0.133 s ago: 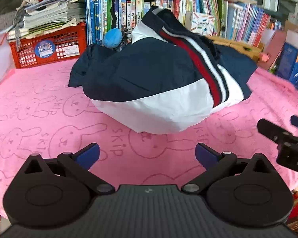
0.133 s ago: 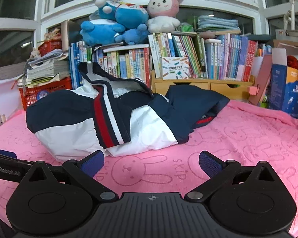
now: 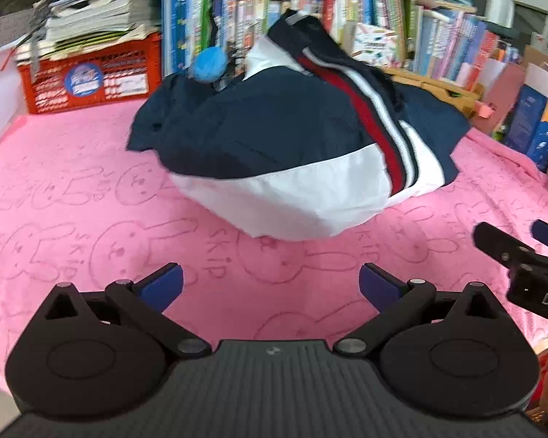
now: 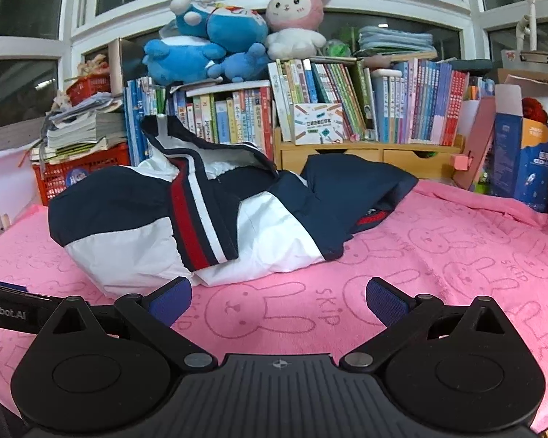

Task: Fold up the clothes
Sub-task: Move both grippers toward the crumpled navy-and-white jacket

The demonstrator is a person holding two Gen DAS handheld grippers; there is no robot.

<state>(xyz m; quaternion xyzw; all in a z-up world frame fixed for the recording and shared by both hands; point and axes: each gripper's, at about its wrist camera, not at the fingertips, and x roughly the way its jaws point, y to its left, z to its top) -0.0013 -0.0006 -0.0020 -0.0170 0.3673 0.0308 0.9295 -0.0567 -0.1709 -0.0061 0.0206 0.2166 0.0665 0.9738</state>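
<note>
Lying crumpled crosswise on the pink towel [image 4: 438, 255], the jacket [image 4: 186, 219] faces both wide-open, empty tools, left [image 3: 270, 283] and right [image 4: 279, 297]

jacket [image 3: 281, 138]: navy and white, red-white stripe | towel [image 3: 73, 200]: pink, rabbit outlines | crate [image 3: 91, 76]: red | gripper pads [image 3: 162, 284]: blue

One crumpled navy, white and red jacket [image 4: 186, 219] lies centre frame on one pink towel [image 4: 438, 255], with two red crates [image 4: 87, 175] at left, two grippers, and four plush toys [image 4: 215, 51] along the top.
</note>
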